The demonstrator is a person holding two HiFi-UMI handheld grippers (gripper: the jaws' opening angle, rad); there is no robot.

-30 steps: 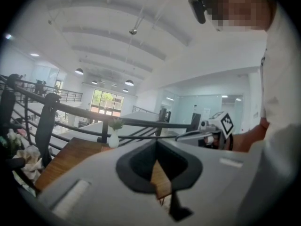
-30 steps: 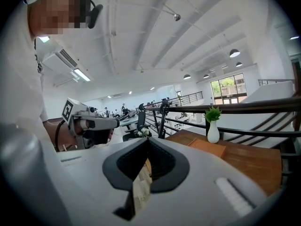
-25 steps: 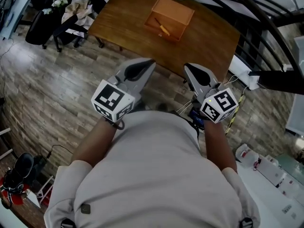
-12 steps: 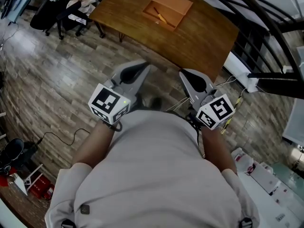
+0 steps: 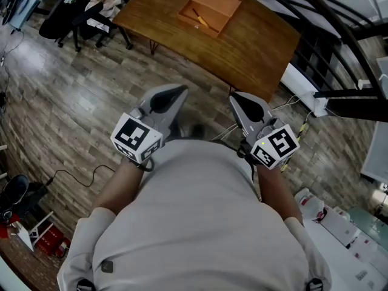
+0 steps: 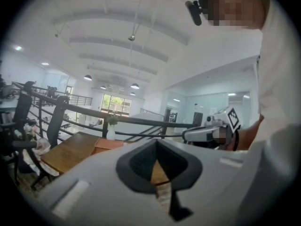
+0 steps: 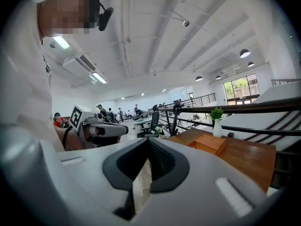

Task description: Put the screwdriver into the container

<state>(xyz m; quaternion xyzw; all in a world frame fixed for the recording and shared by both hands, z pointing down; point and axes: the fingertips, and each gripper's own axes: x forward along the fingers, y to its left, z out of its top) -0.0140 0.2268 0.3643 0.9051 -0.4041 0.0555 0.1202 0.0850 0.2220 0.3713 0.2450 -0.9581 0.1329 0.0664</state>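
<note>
Head view: the left gripper point(image 5: 180, 91) and right gripper point(image 5: 234, 97) are both pressed together and empty, above the plank floor point(image 5: 79, 96). Well ahead of them, the slim orange-handled screwdriver point(image 5: 200, 19) lies inside the open wooden container point(image 5: 219, 5) on a brown counter point(image 5: 254, 47).

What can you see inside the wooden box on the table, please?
In the head view, a screwdriver with an orange handle lies in the open part of the wooden box. The box's lighter panel covers the rest, so nothing under it can be seen.
</note>
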